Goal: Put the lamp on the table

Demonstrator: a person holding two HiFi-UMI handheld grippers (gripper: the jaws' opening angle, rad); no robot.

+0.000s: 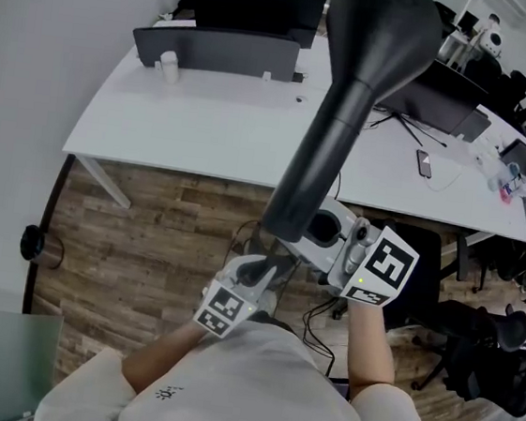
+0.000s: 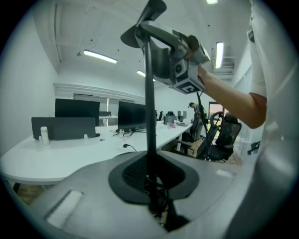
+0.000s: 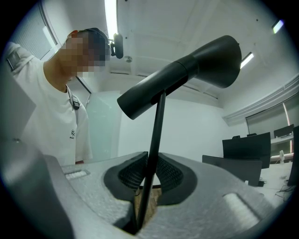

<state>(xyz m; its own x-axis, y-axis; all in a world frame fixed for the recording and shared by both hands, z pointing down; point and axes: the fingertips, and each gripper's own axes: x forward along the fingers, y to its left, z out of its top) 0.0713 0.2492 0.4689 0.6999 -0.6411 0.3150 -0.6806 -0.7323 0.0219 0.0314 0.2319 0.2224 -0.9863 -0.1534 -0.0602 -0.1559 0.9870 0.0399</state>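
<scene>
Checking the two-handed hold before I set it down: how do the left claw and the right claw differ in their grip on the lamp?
The left claw grips the lamp's stem lower; the right claw grips it higher, nearer the lamp head. The stem stands upright through the left claw but leans through the right claw. Both are shut on the stem.

White short-sleeved shirt, small dark print

A long white counter stands beside a pale wall over a wood-plank floor. Dark monitors stand on it, black office chairs sit nearby, and strip lights glow on the ceiling.
</scene>
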